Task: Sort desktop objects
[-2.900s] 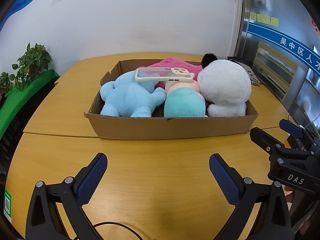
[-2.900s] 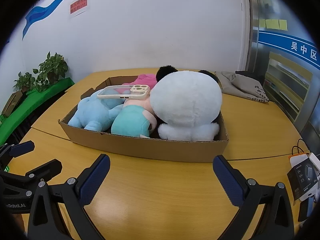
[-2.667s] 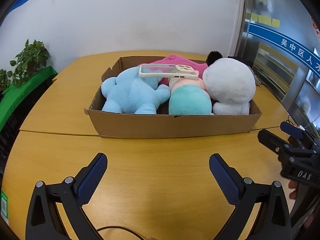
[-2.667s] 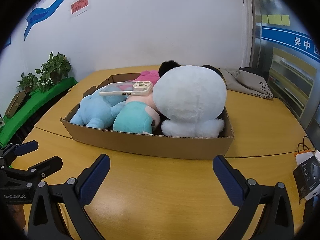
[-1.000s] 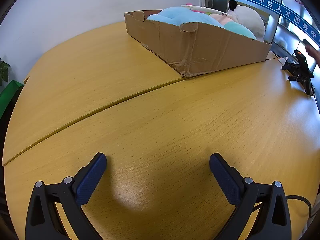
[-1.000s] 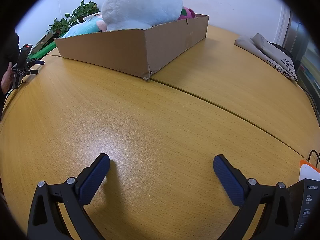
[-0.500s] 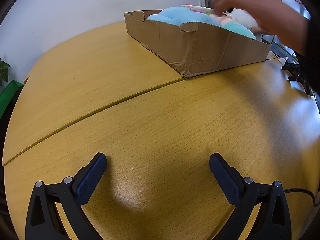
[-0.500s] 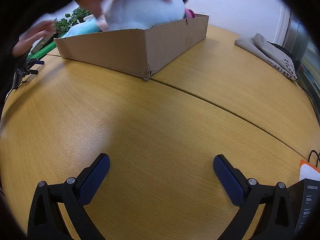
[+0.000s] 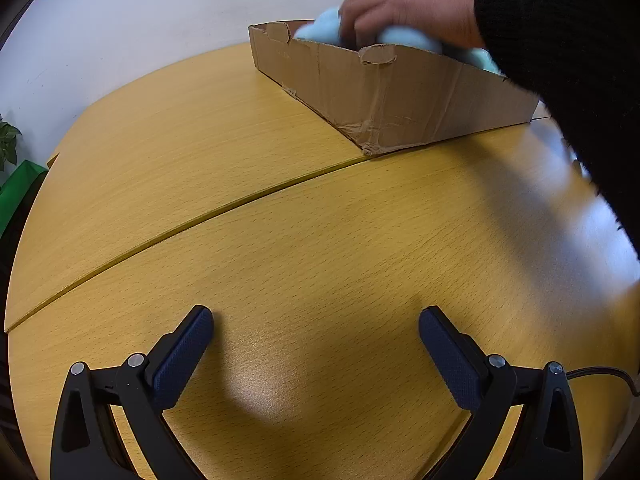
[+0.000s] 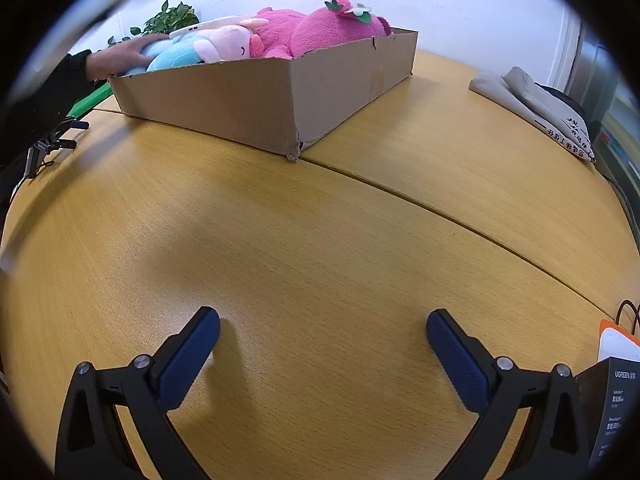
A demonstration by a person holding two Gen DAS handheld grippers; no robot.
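Observation:
A shallow cardboard box (image 9: pixel 400 92) (image 10: pixel 256 92) stands on the wooden table and holds plush toys: a light blue one (image 9: pixel 404 36) (image 10: pixel 172 54), a pink-faced one (image 10: pixel 226 42) and a bright pink one (image 10: pixel 316 34). A white-cased phone (image 10: pixel 204 25) lies on top of the toys. A bare hand (image 9: pixel 400 8) (image 10: pixel 124 54) in a black sleeve grips the blue plush. My left gripper (image 9: pixel 316 340) is open and empty, low over the table. My right gripper (image 10: pixel 322 340) is open and empty, also low over the table.
A grey cloth bag (image 10: pixel 536 104) lies at the table's far right. A black UGREEN box (image 10: pixel 612 408) and a white-orange box (image 10: pixel 618 344) stand at the right gripper's side. Green plants (image 10: pixel 168 20) stand behind the box. A seam (image 9: pixel 180 228) crosses the tabletop.
The white panda plush no longer shows in the box. The person's hand has moved onto the blue plush. Both grippers have stayed still and open.

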